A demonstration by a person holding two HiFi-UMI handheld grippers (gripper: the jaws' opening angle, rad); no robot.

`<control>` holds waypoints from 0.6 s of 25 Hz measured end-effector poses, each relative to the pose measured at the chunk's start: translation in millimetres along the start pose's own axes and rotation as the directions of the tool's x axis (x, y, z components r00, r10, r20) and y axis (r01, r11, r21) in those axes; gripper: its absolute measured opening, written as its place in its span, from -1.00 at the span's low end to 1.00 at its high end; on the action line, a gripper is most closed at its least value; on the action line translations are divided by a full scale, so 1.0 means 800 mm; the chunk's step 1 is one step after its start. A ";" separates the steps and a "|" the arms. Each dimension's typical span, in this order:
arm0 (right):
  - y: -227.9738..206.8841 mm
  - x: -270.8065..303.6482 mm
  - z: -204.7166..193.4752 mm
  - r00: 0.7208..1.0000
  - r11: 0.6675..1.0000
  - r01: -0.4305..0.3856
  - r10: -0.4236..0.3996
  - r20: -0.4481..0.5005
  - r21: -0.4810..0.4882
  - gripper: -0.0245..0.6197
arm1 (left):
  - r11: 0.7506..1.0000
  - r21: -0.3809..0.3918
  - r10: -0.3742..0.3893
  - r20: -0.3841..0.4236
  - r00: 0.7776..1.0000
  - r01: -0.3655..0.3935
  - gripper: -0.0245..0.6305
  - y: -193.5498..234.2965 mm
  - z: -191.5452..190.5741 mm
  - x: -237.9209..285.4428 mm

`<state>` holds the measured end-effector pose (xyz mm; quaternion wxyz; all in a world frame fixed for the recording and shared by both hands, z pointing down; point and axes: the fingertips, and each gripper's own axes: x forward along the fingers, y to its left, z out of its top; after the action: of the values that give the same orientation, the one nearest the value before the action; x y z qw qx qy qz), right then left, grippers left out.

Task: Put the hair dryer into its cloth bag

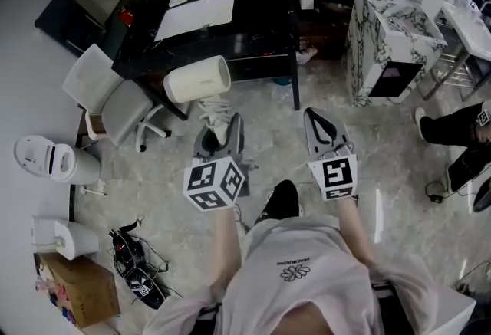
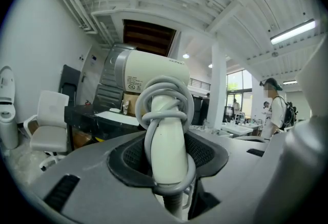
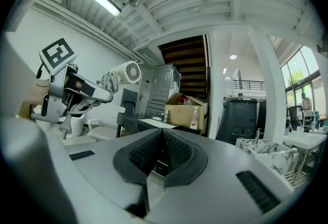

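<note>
1. Step in hand, as I judge it: the hair dryer [image 1: 198,80] is lifted and held in the air in front of the person, above the floor and near the black table [image 1: 261,42]; bagging has not begun
2. I cannot pick out the cloth bag for certain in any view; a pale flat thing [image 1: 196,15] lies on the table, but I cannot tell whether that is the bag
3. The left gripper [image 1: 219,133] has its jaws about half apart and clamped on the dryer's handle; in the left gripper view the handle stands upright between the pads, the grey cord [image 2: 165,96] is wound round it, and the cream barrel sits on top
4. In the right gripper view the cord's loose end [image 3: 65,130] hangs below the left gripper
5. The right gripper [image 1: 323,130] has its jaws closed together with nothing between them; it touches nothing and is level with the left, well apart from it
6. The next move likely calls for finding the bag, opening the right gripper to take its mouth and hold it wide, then steering the dryer in with the cord tucked along
</note>
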<state>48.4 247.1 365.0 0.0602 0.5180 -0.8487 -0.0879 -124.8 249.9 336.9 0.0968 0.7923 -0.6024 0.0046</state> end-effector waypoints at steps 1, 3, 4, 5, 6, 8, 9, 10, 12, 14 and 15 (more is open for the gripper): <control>0.001 0.001 0.002 1.000 1.000 -0.009 0.009 0.003 -0.009 -0.89 | 1.000 -0.008 0.000 0.002 1.000 0.000 -0.35 0.000 0.001 0.002; -0.002 0.005 0.005 1.000 1.000 -0.013 0.013 0.005 -0.016 -0.89 | 1.000 -0.024 -0.006 0.010 1.000 0.006 -0.35 -0.001 0.006 0.010; -0.005 0.008 0.007 1.000 1.000 -0.012 0.012 0.005 -0.022 -0.89 | 1.000 -0.027 -0.010 0.013 1.000 0.011 -0.35 -0.002 0.009 0.015; -0.008 0.013 0.008 1.000 1.000 -0.009 0.009 0.006 -0.030 -0.89 | 1.000 -0.026 -0.015 0.016 1.000 0.016 -0.35 -0.001 0.013 0.021; -0.012 0.019 0.010 1.000 0.999 -0.006 0.006 0.008 -0.038 -0.89 | 1.000 -0.023 -0.020 0.020 1.000 0.021 -0.35 0.000 0.017 0.027; -0.020 0.030 0.013 1.000 0.999 0.003 -0.002 0.017 -0.046 -0.89 | 0.999 -0.020 -0.031 0.030 0.999 0.032 -0.35 0.002 0.025 0.042; -0.025 0.035 0.014 1.000 0.999 0.008 -0.007 0.022 -0.048 -0.89 | 0.999 -0.020 -0.037 0.036 0.999 0.037 -0.35 0.003 0.028 0.050; -0.030 0.040 0.014 1.000 0.999 0.013 -0.012 0.027 -0.049 -0.89 | 0.999 -0.020 -0.042 0.043 0.998 0.042 -0.35 0.002 0.031 0.059; -0.044 0.052 0.012 0.999 0.998 0.025 -0.023 0.036 -0.057 -0.89 | 0.998 -0.014 -0.054 0.057 0.997 0.055 -0.35 0.001 0.036 0.080; -0.060 0.068 0.010 0.999 0.997 0.037 -0.034 0.036 -0.069 -0.89 | 0.997 -0.007 -0.072 0.063 0.995 0.073 -0.35 -0.002 0.040 0.107; -0.067 0.077 0.009 0.999 0.996 0.040 -0.037 0.034 -0.077 -0.89 | 0.997 -0.005 -0.080 0.058 0.995 0.081 -0.35 -0.002 0.041 0.121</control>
<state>65.3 168.7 347.6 0.0647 0.5301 -0.8353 -0.1306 -100.7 152.9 316.1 0.0824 0.8153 -0.5726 -0.0246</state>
